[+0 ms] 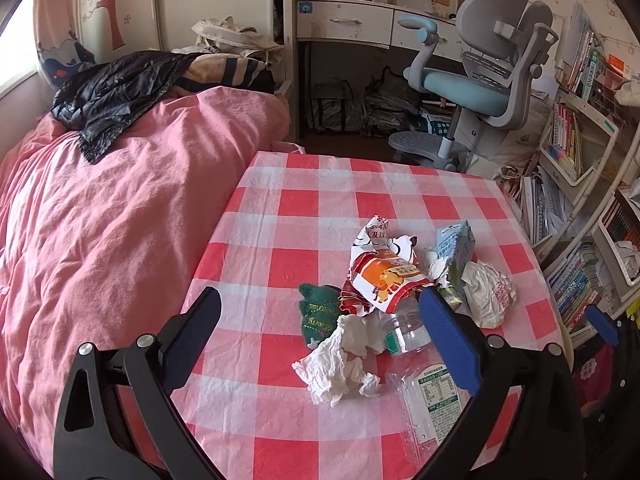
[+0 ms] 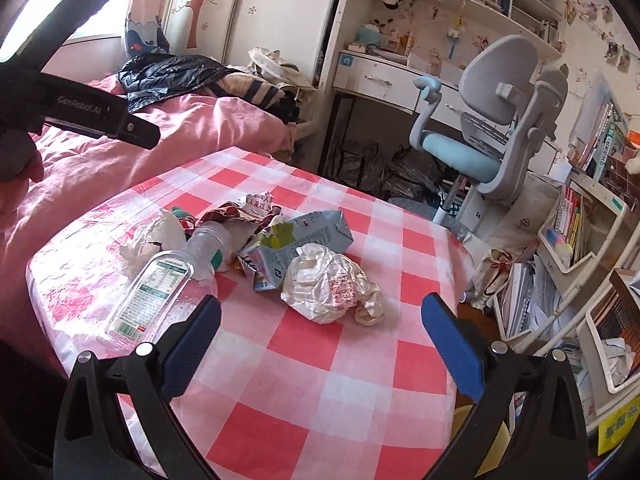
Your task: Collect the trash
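Note:
A pile of trash lies on the red-and-white checked table. In it are a clear plastic bottle, a white tissue, a red-orange snack wrapper, a crushed grey-blue carton, a crumpled white wrapper and a green pouch. My left gripper is open above the tissue and bottle. My right gripper is open just in front of the crumpled white wrapper. Both are empty.
A bed with a pink duvet borders the table's left side. A grey-blue desk chair stands beyond the far edge. Bookshelves crowd the right. The left gripper's body shows at upper left.

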Demonstrator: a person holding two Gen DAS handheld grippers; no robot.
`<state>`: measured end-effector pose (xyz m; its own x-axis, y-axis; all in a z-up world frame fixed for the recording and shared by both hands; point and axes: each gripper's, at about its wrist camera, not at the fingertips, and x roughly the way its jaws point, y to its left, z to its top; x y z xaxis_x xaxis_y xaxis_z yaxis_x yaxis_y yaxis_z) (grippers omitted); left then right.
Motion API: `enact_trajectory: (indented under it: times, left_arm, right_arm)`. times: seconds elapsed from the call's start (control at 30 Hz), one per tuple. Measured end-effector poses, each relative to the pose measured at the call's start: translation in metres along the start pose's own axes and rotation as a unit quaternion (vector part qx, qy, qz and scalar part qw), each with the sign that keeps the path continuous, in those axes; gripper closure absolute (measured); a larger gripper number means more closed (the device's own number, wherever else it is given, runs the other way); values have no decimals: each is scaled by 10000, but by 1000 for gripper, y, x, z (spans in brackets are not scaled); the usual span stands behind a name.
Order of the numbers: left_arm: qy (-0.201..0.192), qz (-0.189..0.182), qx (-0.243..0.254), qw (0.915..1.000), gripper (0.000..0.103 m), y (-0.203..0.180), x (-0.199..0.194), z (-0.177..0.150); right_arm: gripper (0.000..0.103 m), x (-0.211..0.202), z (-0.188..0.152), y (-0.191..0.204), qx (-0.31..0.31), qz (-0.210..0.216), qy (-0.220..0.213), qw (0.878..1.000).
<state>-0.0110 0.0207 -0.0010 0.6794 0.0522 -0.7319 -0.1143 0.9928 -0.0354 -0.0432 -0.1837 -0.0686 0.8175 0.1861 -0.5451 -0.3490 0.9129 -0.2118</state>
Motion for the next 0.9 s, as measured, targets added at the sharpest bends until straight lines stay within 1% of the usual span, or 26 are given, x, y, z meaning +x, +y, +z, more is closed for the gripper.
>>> enact_trajectory:
  times: [0.07, 0.2, 0.3, 0.43, 0.63, 0.87, 0.9]
  left_arm:
    - [12, -59, -71, 10000, 7, 3, 0, 1]
    - [23, -79, -10, 10000, 7, -1, 0, 0]
    - [84, -25, 127, 9999, 7, -8, 2, 0]
    - [6, 4, 258, 9997, 7, -14, 2, -2]
    - [-33, 196, 474, 9987, 7, -19, 1, -4]
    - [-106, 244, 492, 9984, 7, -17, -3, -4]
    - [-59, 242, 507, 9984, 7, -17, -3, -4]
  right_arm:
    - [6, -2, 0, 4, -50, 58, -74, 9999]
    - [6, -2, 0, 8, -168, 84, -131, 9997]
    - [6, -4, -1, 8, -233, 66, -134, 9996]
    - [6, -6, -1, 3, -177, 48, -138, 9997]
    - [6, -5, 0, 2, -186, 48, -94, 9998]
    - [6, -5, 1, 2, -131, 65, -118, 9998]
    - [6, -6, 1, 1, -115, 68, -136, 9998]
